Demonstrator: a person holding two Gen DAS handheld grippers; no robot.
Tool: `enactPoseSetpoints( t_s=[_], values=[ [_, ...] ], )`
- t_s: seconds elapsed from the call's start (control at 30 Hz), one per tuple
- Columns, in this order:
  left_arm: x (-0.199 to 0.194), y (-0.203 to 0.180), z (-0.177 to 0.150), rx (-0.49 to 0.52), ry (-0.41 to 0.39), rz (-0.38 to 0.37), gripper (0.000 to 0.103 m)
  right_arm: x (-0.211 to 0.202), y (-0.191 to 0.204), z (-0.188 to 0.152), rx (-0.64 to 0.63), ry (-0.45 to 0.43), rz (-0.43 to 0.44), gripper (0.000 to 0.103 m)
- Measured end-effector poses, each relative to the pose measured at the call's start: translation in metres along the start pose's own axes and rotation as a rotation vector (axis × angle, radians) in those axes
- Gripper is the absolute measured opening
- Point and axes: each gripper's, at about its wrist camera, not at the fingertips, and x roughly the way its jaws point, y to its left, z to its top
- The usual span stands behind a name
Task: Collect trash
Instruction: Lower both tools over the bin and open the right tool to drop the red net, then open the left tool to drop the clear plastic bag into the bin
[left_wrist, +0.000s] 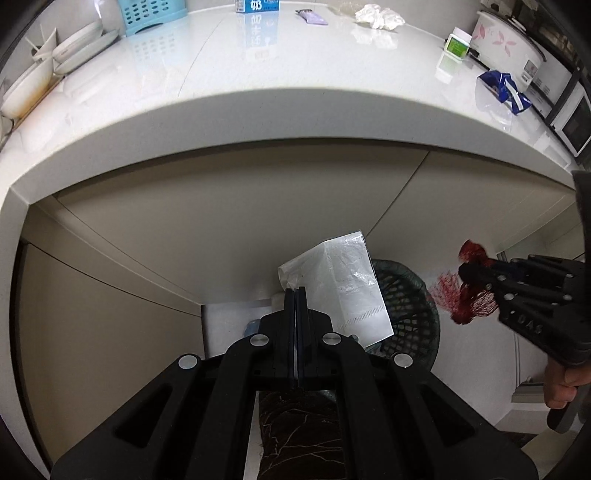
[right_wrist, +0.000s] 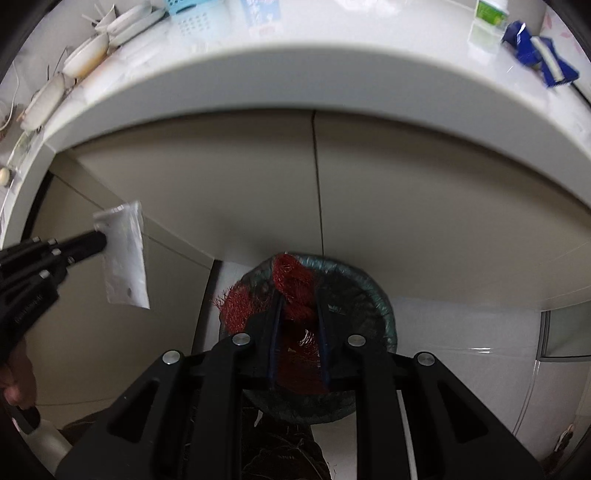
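Note:
My left gripper (left_wrist: 295, 295) is shut on a corner of a clear white plastic wrapper (left_wrist: 343, 288), which hangs below the counter edge, up and to the left of the bin. The right wrist view shows that gripper (right_wrist: 99, 240) and the wrapper (right_wrist: 125, 266) at the left. My right gripper (right_wrist: 297, 299) is shut on a bunched red mesh net (right_wrist: 291, 284), right over the mouth of a dark mesh waste bin (right_wrist: 369, 295) lined with a bag. From the left wrist view the right gripper (left_wrist: 469, 275) holds the red net (left_wrist: 469, 299) just right of the bin (left_wrist: 406, 306).
On the white counter (left_wrist: 295, 110) lie a crumpled tissue (left_wrist: 380, 16), a blue wrapper (left_wrist: 504, 90), a purple packet (left_wrist: 312, 16), a milk carton (left_wrist: 257, 5) and a green-labelled jar (left_wrist: 458, 42). Bowls (left_wrist: 74, 48) stand at the left and a rice cooker (left_wrist: 506, 44) at the right. Beige cabinet doors (right_wrist: 258, 184) rise behind the bin.

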Motion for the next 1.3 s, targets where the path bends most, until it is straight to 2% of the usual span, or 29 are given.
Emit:
enactPoseSetpoints(
  t_s=[0.3, 0.5, 0.67, 0.73, 0.97, 1.3],
  values=[
    [0.011, -0.003, -0.01, 0.02, 0.037, -0.003, 0.0, 0.028, -0.003, -0.008, 0.01, 0.057, 0.011, 0.024],
    [0.017, -0.008, -0.016, 0.04, 0.061, -0.005, 0.0, 0.034, -0.008, -0.015, 0.03, 0.06, 0.012, 0.042],
    [0.021, -0.008, -0.017, 0.064, 0.068, -0.007, 0.0, 0.036, -0.011, -0.021, 0.032, 0.048, -0.023, 0.084],
    [0.027, -0.013, -0.017, 0.076, 0.074, -0.006, 0.0, 0.034, -0.015, -0.022, 0.047, 0.025, -0.051, 0.091],
    [0.045, -0.025, -0.017, 0.121, 0.088, -0.026, 0.0, 0.019, -0.04, -0.026, 0.094, -0.025, -0.074, 0.095],
    [0.068, -0.067, -0.015, 0.234, 0.113, -0.082, 0.0, -0.001, -0.075, -0.041, 0.153, -0.051, -0.139, 0.095]
  ],
)
